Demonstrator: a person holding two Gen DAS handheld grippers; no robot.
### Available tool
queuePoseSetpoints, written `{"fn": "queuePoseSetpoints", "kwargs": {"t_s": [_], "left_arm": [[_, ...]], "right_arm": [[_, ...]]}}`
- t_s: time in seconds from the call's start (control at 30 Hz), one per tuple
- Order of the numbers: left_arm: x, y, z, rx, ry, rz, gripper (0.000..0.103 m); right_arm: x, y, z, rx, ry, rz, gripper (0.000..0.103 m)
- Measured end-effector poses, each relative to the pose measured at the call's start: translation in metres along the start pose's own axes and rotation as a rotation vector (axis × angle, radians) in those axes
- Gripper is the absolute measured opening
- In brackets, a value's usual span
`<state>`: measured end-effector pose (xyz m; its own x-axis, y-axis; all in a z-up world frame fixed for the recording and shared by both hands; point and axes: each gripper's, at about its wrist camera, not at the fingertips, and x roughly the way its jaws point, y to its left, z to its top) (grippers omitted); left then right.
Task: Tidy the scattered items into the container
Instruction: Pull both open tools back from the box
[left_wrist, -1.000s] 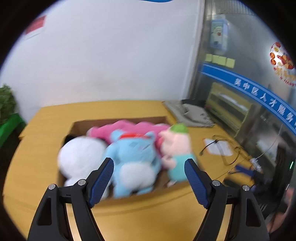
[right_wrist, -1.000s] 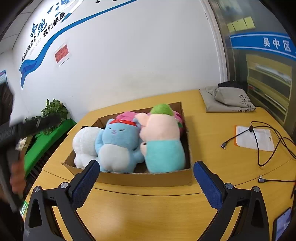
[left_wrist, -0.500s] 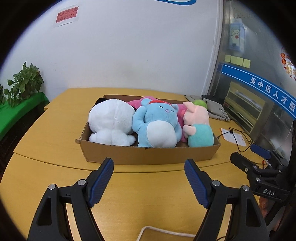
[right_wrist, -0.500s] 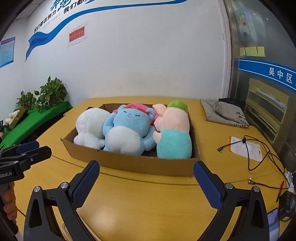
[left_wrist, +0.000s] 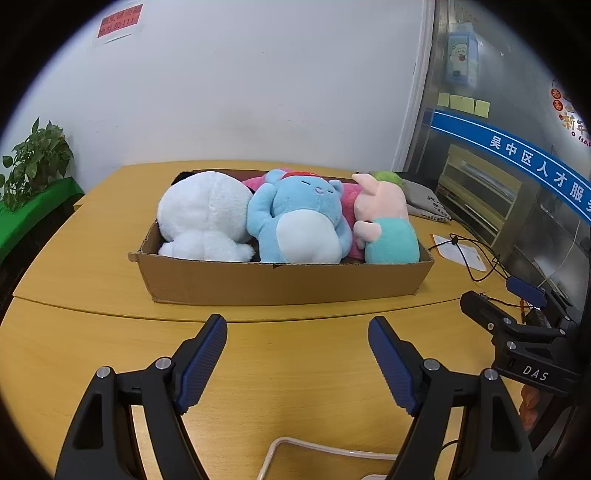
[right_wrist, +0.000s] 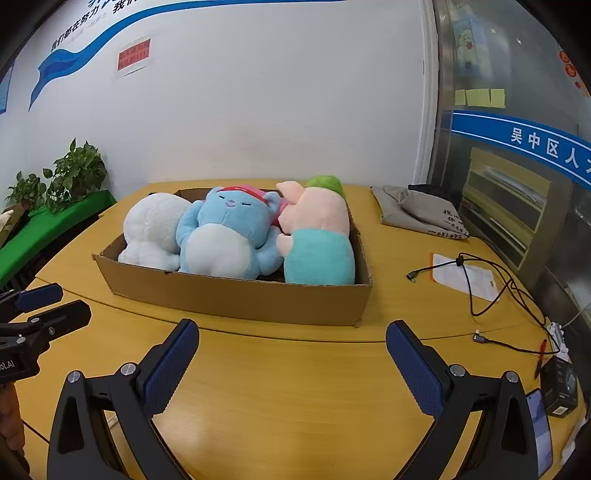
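A shallow cardboard box (left_wrist: 280, 282) (right_wrist: 240, 299) sits on the yellow table. Inside it lie a white plush (left_wrist: 207, 218) (right_wrist: 153, 230), a blue plush with a red headband (left_wrist: 299, 221) (right_wrist: 225, 236), a pink plush behind it (left_wrist: 345, 195), and a pink pig plush in teal with a green cap (left_wrist: 386, 229) (right_wrist: 317, 240). My left gripper (left_wrist: 297, 328) hovers open over bare table in front of the box, nothing between its fingers. My right gripper (right_wrist: 291, 332) is also open and empty, just short of the box's near wall. Each gripper shows at the edge of the other's view.
A grey cloth bag (right_wrist: 417, 214) lies right of the box. Black cables (right_wrist: 491, 280) and a white packet (right_wrist: 461, 275) spread on the right side. A phone (right_wrist: 539, 424) and small black box (right_wrist: 561, 384) sit near the right edge. A white cord (left_wrist: 295, 446) lies near me. Potted plants (right_wrist: 70, 177) stand left.
Both grippers have drawn back from the box and sunk lower, so the whole box now shows beyond their fingers. The jaws stayed equally wide. The plush toys have not moved.
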<state>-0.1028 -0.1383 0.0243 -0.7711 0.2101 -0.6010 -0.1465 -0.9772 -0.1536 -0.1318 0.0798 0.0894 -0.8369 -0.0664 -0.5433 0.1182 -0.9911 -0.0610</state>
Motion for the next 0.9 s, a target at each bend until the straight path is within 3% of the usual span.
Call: {"fn": "queuePoseSetpoints", "kwargs": {"t_s": [0.9], "left_arm": [[0.0086, -0.0083, -0.0066, 0.011, 0.055, -0.056, 0.079]], "right_arm": [[-0.0035, -0.0023, -0.0059, -0.003, 0.013, -0.011, 0.103]]}}
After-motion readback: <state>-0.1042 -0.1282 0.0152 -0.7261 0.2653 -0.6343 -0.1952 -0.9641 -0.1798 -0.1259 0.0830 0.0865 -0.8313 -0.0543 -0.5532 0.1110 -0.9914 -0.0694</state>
